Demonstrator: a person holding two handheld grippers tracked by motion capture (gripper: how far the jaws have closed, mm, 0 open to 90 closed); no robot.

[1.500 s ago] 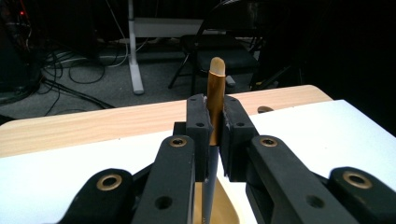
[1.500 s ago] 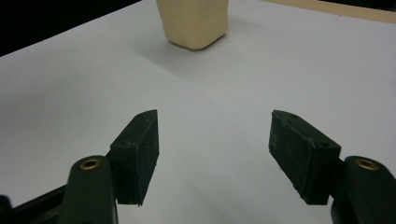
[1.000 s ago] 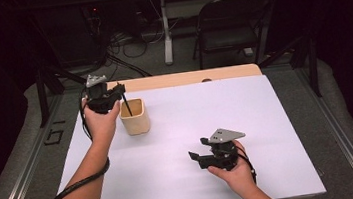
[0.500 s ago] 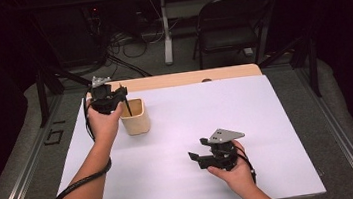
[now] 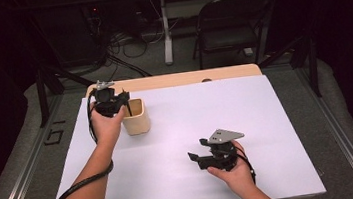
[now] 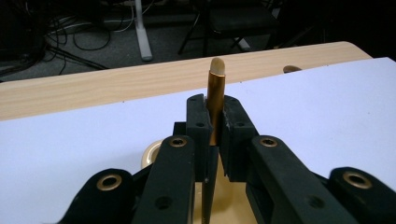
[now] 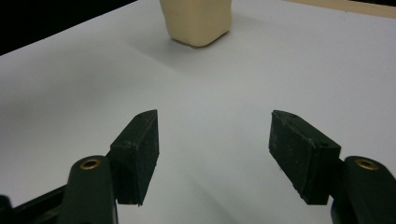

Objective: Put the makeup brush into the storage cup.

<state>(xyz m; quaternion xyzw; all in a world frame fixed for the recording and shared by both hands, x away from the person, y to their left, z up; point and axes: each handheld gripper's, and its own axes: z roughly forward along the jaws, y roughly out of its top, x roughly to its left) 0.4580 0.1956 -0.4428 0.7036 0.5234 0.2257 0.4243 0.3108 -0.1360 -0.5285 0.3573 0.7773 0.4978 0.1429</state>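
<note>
Resting low on the sheet (image 5: 267, 119) at about five o'clock, the right gripper (image 7: 214, 154) is idling with jaws spread and nothing between them, probably keeping clear of the work. Farther off, at about ten o'clock, the left gripper (image 6: 214, 135) is clamping a slim brush (image 6: 215, 98), copper ferrule and pale tip pointing up, dark handle hanging down into the cup (image 5: 136, 119). Holding it upright this way is, I judge, letting the handle drop straight into the cup, which is sitting near the sheet's far left edge.
</note>
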